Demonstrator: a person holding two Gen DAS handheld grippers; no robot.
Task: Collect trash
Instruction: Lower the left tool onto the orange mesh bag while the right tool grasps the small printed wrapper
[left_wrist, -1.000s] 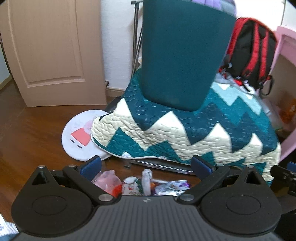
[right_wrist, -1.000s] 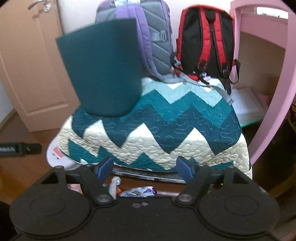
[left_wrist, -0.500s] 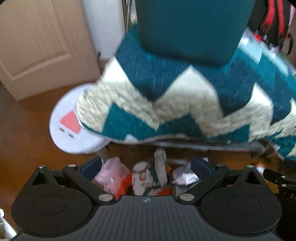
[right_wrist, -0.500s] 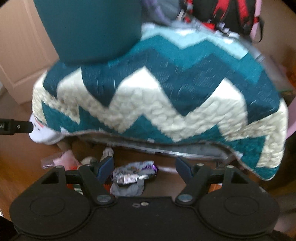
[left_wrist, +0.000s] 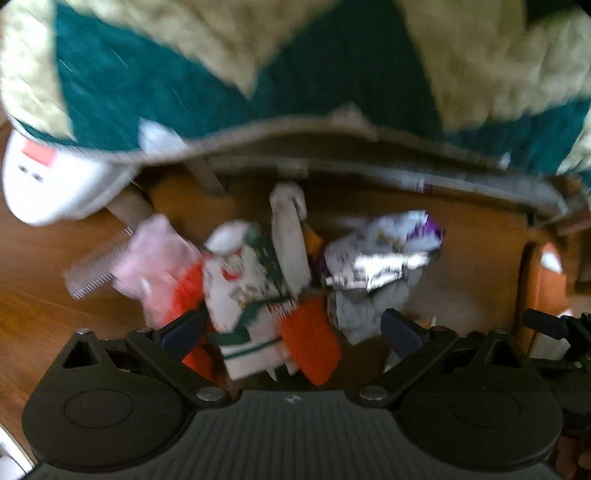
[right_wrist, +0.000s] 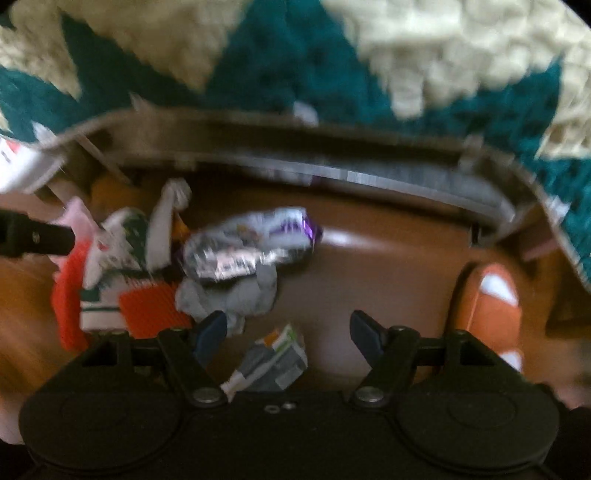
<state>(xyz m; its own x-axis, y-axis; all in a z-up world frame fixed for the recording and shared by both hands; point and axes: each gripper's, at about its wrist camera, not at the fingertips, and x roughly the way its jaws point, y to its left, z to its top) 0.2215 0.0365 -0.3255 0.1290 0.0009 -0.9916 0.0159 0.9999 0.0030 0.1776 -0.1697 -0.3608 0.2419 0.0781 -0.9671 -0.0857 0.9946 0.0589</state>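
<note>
Both tongs gape wide, empty: left gripper (left_wrist: 291, 328) over the white-green wrapper (left_wrist: 243, 291), right gripper (right_wrist: 288, 330) by the crumpled silver-purple foil packet (right_wrist: 251, 247). I'd pinch one piece squarely off the brown wooden floor (right_wrist: 388, 280).

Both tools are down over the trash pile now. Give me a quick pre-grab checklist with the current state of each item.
1. Left tool open: ok, jaws spread wide.
2. Right tool open: ok, nothing held.
3. Trash between the left jaws: ok, the white and green wrapper and orange packet lie there.
4. Trash between the right jaws: ok, a small carton lies there; the grey rag sits by the left jaw.
5. Quilt clear of the pile: ok, it hangs behind.
6. Tools touching the floor: cannot tell, the pictures are blurred.
</note>
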